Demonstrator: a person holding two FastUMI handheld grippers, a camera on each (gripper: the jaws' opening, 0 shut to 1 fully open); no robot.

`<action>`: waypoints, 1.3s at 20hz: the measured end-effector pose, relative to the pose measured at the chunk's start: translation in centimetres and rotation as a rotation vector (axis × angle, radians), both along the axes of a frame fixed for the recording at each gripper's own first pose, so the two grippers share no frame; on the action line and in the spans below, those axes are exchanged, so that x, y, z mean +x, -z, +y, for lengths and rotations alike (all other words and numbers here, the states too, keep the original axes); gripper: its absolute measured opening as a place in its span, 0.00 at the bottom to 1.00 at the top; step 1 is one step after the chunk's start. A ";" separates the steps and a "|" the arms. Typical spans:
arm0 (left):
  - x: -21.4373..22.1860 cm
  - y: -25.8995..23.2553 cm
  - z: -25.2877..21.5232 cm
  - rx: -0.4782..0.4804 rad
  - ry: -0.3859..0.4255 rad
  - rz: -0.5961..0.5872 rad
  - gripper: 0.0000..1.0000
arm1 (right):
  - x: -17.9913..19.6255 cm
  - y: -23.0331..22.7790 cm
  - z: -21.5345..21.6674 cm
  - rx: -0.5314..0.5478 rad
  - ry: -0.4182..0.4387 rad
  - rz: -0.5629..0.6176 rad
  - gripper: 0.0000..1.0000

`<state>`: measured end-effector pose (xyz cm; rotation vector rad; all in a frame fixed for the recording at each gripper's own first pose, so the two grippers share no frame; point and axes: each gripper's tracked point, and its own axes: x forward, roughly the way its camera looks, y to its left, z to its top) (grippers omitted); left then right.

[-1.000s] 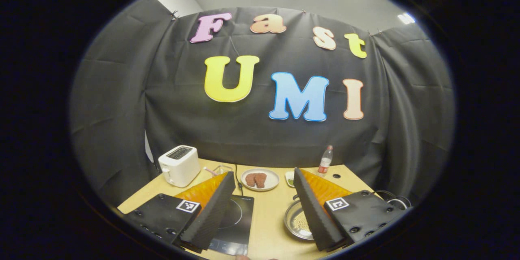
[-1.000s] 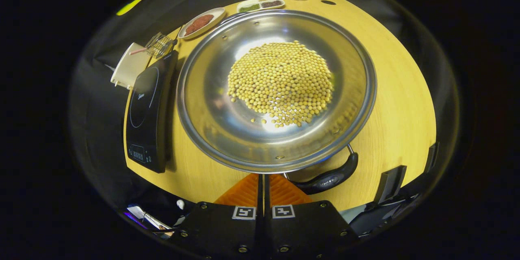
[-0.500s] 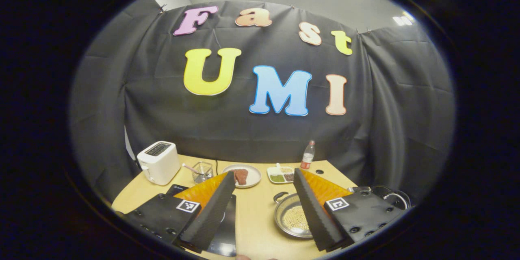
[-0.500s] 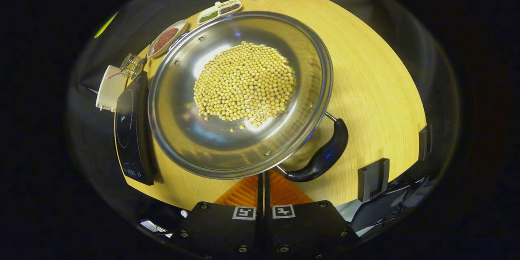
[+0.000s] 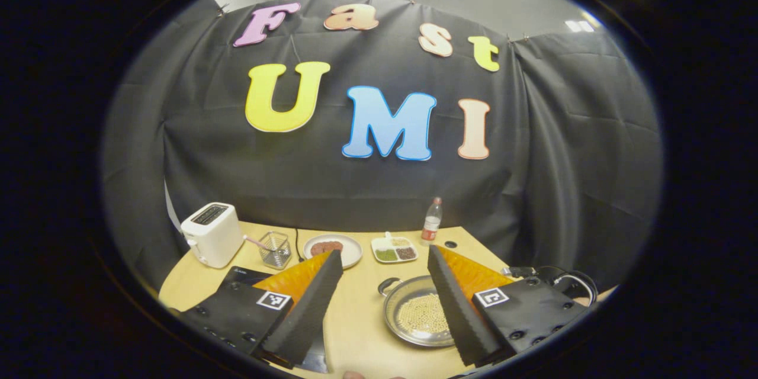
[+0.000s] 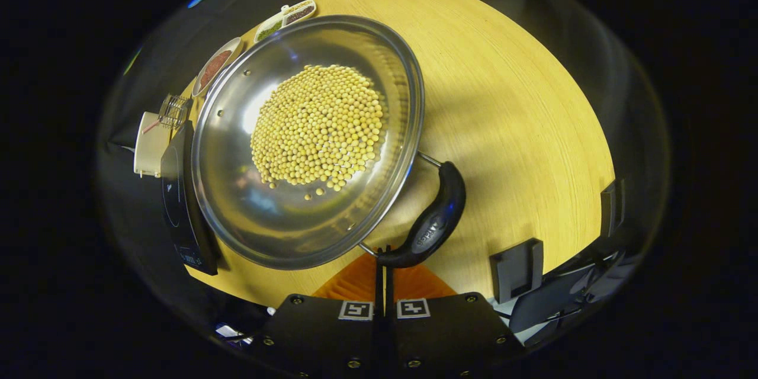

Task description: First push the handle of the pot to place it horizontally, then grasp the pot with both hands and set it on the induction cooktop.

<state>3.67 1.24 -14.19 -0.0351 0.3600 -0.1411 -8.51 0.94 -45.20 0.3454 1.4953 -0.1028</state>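
The worktop point(image 6: 521, 100) carried my steel pot point(image 6: 237, 201) of soybeans point(image 6: 320, 124) toward its left side, just beside the induction cooktop point(image 6: 177, 207) at the left edge. The pot's black handle point(image 6: 432, 225) lay near the front edge, its end at my right gripper point(image 6: 382, 257), whose fingers were pressed together. My left gripper point(image 5: 385, 284) hung spread wide above the worktop.

Pot point(image 6: 249, 201) of beans point(image 6: 320, 124) right of cooktop point(image 6: 177, 201), seemingly just touching
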 end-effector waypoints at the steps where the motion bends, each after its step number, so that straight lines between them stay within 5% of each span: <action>1: 0.1 0.0 -0.4 -0.001 -0.008 0.000 1.00 | 0.2 -0.1 -0.3 0.010 -0.002 0.007 0.01; 5: 0.6 0.1 -2.3 -0.009 -0.025 0.007 1.00 | 0.7 0.0 -2.2 0.006 -0.025 0.023 0.01; 6: 0.7 0.2 -2.7 -0.011 -0.029 0.009 0.93 | 0.9 0.1 -2.6 0.006 -0.028 0.027 0.01; 26: 1.8 3.4 -4.9 0.005 -0.059 0.114 1.00 | 6.2 0.8 -8.5 -0.085 -0.149 0.096 0.01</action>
